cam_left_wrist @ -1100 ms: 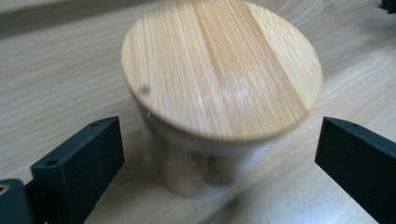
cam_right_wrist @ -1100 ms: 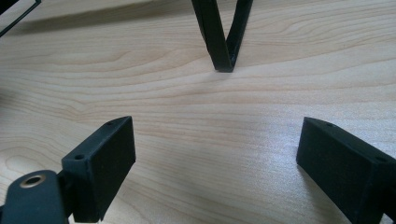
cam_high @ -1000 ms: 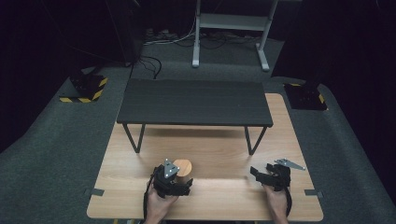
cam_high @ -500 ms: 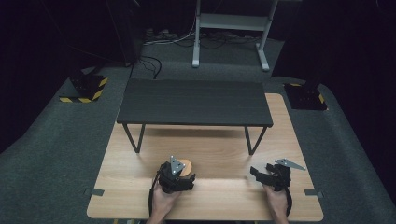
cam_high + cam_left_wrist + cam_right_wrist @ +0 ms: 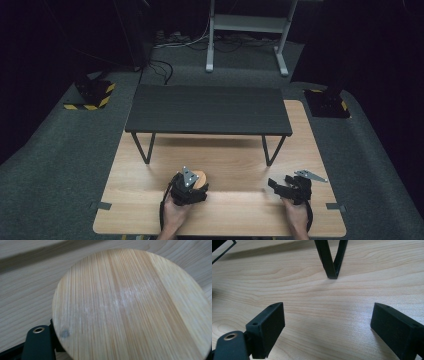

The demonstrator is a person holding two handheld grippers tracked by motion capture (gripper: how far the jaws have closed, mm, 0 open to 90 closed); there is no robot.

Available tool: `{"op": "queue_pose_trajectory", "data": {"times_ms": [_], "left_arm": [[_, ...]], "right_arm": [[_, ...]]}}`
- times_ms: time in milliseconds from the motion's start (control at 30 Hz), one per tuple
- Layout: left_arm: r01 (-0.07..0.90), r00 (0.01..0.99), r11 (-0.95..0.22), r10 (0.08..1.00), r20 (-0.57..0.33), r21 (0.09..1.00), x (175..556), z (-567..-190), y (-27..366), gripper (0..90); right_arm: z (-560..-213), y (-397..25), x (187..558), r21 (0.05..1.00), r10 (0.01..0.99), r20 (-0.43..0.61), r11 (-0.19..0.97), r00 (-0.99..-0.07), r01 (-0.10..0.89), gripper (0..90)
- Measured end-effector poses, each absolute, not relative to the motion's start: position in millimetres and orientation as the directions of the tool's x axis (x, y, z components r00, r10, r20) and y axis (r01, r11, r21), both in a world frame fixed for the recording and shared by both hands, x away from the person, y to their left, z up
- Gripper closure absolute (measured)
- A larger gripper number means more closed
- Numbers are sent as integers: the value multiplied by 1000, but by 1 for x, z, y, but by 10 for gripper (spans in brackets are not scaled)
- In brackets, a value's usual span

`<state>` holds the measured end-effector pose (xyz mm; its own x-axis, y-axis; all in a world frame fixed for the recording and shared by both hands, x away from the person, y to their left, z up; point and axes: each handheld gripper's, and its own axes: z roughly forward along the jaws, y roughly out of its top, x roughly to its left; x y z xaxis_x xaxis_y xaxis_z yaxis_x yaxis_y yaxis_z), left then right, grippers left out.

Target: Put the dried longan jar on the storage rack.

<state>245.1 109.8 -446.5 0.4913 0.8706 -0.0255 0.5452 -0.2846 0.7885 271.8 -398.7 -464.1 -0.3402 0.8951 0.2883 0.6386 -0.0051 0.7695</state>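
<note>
The round, pale bamboo disc [image 5: 130,307] is the thing I am working on. It sits near the front edge of the light wooden table [image 5: 235,165], left of the middle, and in the high view it peeks out from under my left gripper [image 5: 188,186]. In the left gripper view the disc is very close, its striped grain running up and away. One black jaw shows at its lower left rim, seemingly touching it; the other jaw is out of frame at the right. I cannot tell whether the left gripper has closed on the disc or merely stands around it.

My right gripper [image 5: 327,327] rests low over bare table at the front right, jaws spread wide with nothing between them.

I judge the step in hand to be taking hold of the disc by its rim. To do it well I would keep the jaws on opposite sides through its centre, low enough to catch the thin edge, and close slowly, since an off-centre grip could let a flat disc pivot or skid on the smooth wood.

Beyond stands the low black slatted bench [image 5: 207,107], one of its V-shaped legs [image 5: 332,260] straight ahead of the right gripper.
</note>
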Motion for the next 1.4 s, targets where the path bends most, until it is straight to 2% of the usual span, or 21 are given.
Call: {"op": "queue_pose_trajectory", "data": {"times_ms": [767,967,1400], "left_arm": [[543,520,-300,854,-33,784,248,-428,115,254],[543,557,-279,825,-91,792,256,-404,128,254],[510,599,-320,798,-63,798,266,-351,131,255]], "right_arm": [[-464,-399,272,770,895,289,-7,-340,638,116],[-464,-398,272,770,896,288,-6,-338,639,115],[-465,-400,272,771,894,293,-11,-339,637,117]]}}
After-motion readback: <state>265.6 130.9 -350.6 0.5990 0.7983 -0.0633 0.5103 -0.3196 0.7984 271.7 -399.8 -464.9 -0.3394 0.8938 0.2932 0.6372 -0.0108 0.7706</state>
